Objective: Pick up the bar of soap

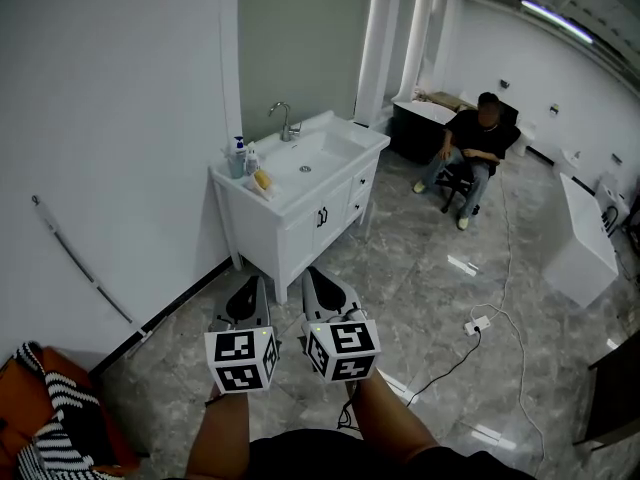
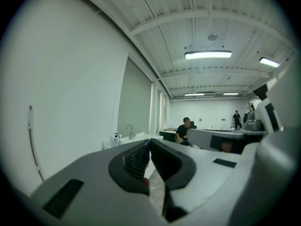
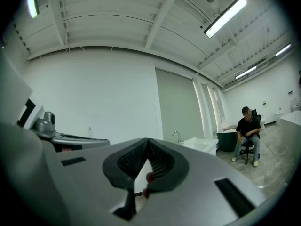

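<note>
A roomy bathroom-fixture showroom or studio: a white vanity counter (image 1: 338, 155) with a tap (image 1: 286, 121) at upper centre, freestanding bathtubs (image 1: 583, 236) at right, grey marbled floor (image 1: 420, 288), ceiling strip lights (image 2: 208, 55).

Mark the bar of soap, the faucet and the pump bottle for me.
bar of soap (image 1: 262, 179), head view, middle of the yellow bar.
faucet (image 1: 285, 121), head view, on its upright stem.
pump bottle (image 1: 238, 159), head view, on the bottle's body.

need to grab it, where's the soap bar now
In the head view the yellow bar of soap lies on the white vanity countertop, left of the basin, beside the bottles.
</note>
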### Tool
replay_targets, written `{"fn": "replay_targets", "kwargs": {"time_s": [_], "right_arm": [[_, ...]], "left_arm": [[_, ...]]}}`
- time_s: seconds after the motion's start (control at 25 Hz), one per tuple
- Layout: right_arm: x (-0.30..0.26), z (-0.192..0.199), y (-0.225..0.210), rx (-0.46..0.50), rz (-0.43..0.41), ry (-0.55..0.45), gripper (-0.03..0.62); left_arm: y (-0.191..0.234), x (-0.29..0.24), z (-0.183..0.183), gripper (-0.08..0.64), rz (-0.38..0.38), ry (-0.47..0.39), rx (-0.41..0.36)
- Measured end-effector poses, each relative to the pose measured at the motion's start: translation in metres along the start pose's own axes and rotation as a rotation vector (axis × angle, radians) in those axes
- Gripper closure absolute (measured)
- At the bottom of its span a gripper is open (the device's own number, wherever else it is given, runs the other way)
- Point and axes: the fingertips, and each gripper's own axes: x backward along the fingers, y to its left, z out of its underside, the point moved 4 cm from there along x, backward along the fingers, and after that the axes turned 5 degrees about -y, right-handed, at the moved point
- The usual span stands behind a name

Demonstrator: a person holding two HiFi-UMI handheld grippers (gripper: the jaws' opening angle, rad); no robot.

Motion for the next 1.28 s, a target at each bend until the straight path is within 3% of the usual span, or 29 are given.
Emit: {"fn": "replay_targets", "kwargs": {"time_s": [0.56,0.84,1.28], "right_arm": [[-0.020,0.019,0.055,0.040,0.013,0.052,0.584],[-0.022,0.032,0.071,0.042,0.051,0.071,0.584],[-0.052,0.055,0.054,0.030,0.076,0.079,0.584]], "left_arm": [[0.055,0.013,0.007,0.543,0.044,0.001,0.063],[0.064,0.019,0.018,0.543,0.098,0.021,0.046],[0.079,-0.013,0.039,0.543,0.105,0.054,0.030]]}}
